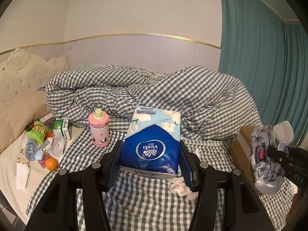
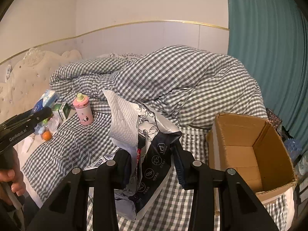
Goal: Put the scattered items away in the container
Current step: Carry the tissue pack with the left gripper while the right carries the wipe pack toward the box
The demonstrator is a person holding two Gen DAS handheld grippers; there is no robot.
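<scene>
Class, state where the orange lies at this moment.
Left wrist view, lower left: the orange lies on the bed, at the near edge of the clutter pile, beside the blue case.

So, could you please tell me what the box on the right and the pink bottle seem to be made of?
The box looks like plain brown corrugated cardboard, matte, with rough, frayed cut edges along its rim. The pink bottle appears to be smooth plastic with a soft sheen, printed with cartoon figures and topped by a pale yellow-green cap; metal under a coating cannot be excluded.
</scene>
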